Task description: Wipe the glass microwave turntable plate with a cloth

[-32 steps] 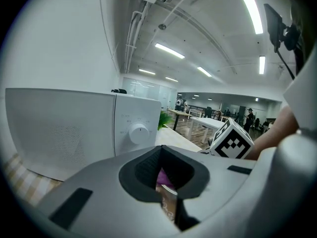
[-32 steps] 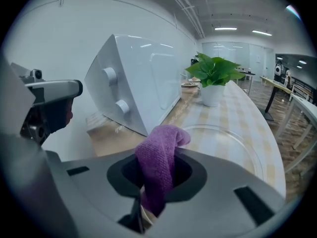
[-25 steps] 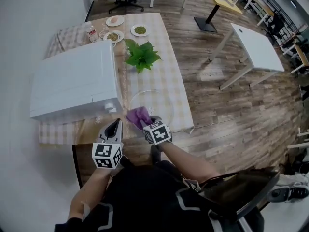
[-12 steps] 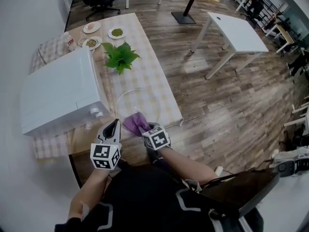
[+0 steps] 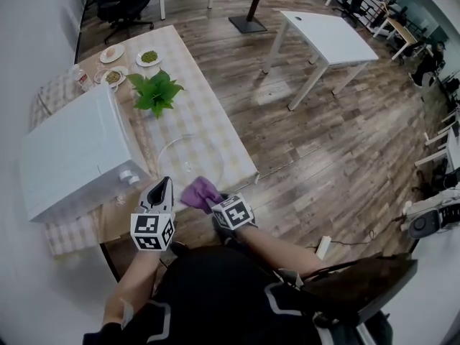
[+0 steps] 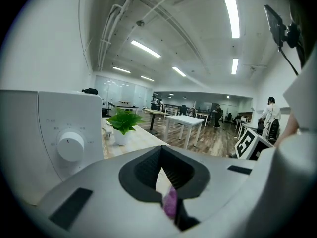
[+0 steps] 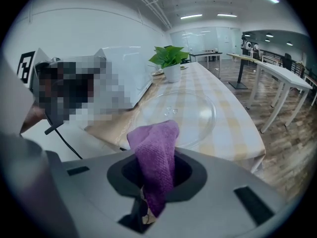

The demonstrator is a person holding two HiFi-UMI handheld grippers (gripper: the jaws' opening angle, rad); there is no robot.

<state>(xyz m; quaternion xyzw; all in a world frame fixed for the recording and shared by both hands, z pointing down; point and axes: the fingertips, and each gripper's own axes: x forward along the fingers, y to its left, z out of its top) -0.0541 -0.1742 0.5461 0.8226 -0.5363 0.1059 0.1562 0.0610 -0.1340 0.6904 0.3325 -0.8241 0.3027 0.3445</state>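
The round clear glass turntable plate (image 5: 188, 160) lies flat on the checked tablecloth, seen up close in the right gripper view (image 7: 184, 114). My right gripper (image 5: 215, 201) is shut on a purple cloth (image 5: 200, 192), which sticks up from between its jaws (image 7: 154, 155). The cloth hangs at the plate's near rim, by the table's front edge. My left gripper (image 5: 162, 187) is just left of the cloth, its jaws drawn together with nothing in them. In the left gripper view (image 6: 166, 192), a bit of the cloth (image 6: 170, 203) shows through the narrow slit.
A white microwave (image 5: 68, 149) with a dial (image 6: 70, 146) stands left of the plate. Beyond the plate is a potted green plant (image 5: 154, 92). Small dishes (image 5: 129, 57) and a bottle (image 5: 81, 77) sit at the table's far end. A white table (image 5: 323, 31) stands on the wooden floor to the right.
The head view has swung. The right gripper has drawn the cloth back from over the plate's near part toward the table's front edge. The left gripper has stayed beside it.
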